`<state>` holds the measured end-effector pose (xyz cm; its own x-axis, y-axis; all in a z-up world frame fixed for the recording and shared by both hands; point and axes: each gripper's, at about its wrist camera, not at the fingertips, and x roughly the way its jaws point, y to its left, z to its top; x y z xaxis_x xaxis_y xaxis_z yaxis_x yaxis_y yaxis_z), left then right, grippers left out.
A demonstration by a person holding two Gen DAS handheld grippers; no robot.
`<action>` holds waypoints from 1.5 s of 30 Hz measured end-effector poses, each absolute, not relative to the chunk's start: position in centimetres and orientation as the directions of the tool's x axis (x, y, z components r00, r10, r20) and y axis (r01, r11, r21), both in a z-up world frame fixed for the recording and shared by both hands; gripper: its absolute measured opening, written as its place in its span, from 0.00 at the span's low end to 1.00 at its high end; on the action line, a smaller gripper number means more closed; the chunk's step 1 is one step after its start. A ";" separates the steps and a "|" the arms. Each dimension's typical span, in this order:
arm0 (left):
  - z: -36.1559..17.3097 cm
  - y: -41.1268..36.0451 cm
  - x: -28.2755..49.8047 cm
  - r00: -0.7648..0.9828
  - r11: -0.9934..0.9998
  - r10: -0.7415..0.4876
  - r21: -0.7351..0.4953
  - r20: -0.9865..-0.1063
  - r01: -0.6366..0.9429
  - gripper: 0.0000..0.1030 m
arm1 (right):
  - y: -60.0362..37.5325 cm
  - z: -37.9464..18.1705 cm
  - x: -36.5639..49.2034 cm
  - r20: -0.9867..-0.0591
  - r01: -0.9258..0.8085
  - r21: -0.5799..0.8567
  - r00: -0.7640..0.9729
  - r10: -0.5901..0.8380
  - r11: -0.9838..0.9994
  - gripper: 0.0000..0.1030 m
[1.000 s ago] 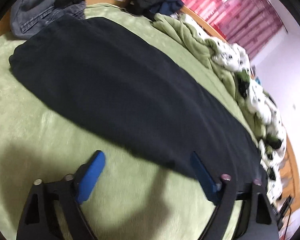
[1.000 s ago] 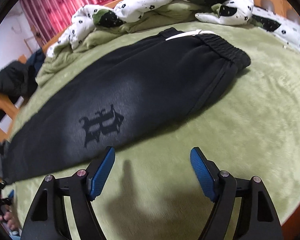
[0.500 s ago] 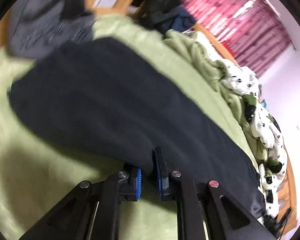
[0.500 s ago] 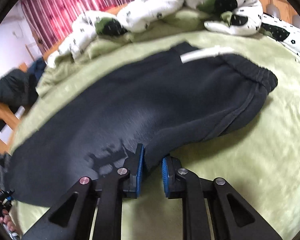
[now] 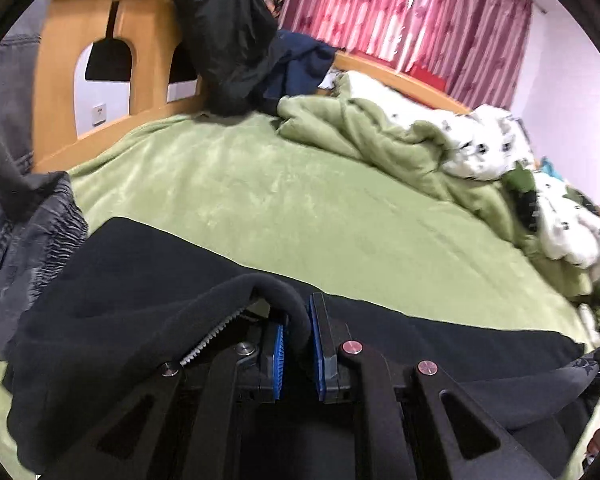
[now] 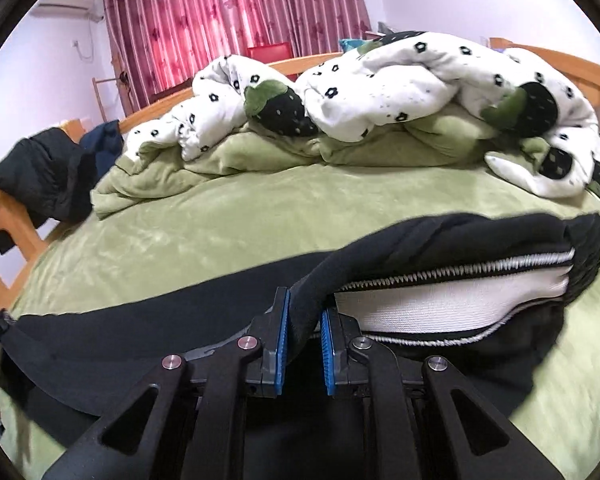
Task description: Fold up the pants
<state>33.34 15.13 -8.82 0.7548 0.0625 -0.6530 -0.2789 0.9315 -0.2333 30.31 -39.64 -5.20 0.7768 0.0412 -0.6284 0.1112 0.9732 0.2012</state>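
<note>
Blue-padded fingers (image 5: 278, 350) of the left gripper (image 5: 298, 350) pinch a raised fold of the black pants (image 5: 132, 280), nearly closed. Likewise, the right gripper (image 6: 304, 344) clamps the pants (image 6: 440, 236) beside their white inner waistband (image 6: 440, 304), lifted over the green blanket (image 6: 260, 216).

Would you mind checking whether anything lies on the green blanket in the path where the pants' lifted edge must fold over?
Nothing visible does. Both grippers, left and right, pinch the black pants, and the green blanket beyond is bare up to the bunched white quilt.
</note>
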 end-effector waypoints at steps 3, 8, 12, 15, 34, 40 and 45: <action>-11.1 15.4 35.3 0.711 0.919 0.071 -0.231 -0.699 -0.320 0.12 | -38.9 -7.8 34.0 -0.655 0.140 0.170 0.756 0.006 0.975 0.14; -12.3 15.1 34.9 0.673 0.918 0.043 -0.237 -0.738 -0.319 0.36 | -38.3 -10.6 37.4 -0.709 0.183 0.153 0.705 -0.021 0.971 0.35; -10.7 14.0 30.5 0.676 0.933 0.004 -0.241 -0.737 -0.268 0.65 | -37.9 -9.5 34.6 -0.709 0.164 0.123 0.704 -0.029 0.979 0.50; -10.1 13.0 26.5 0.686 0.943 -0.020 -0.241 -0.728 -0.228 0.66 | -37.8 -8.0 30.0 -0.699 0.130 0.063 0.714 -0.049 0.990 0.65; -16.9 15.8 16.9 0.682 0.770 -0.251 -0.569 -0.687 -0.290 0.66 | -44.4 -14.0 16.9 -0.761 0.265 0.395 0.631 0.152 0.880 0.66; -17.8 17.7 20.6 0.723 0.677 -0.223 -0.638 -0.654 -0.368 0.66 | -45.0 -14.9 22.5 -0.775 0.287 0.380 0.617 0.134 0.879 0.66; -17.6 17.0 22.2 0.717 0.708 -0.105 -0.558 -0.689 -0.433 0.32 | -47.7 -15.7 27.5 -0.768 0.359 0.398 0.634 0.093 0.844 0.55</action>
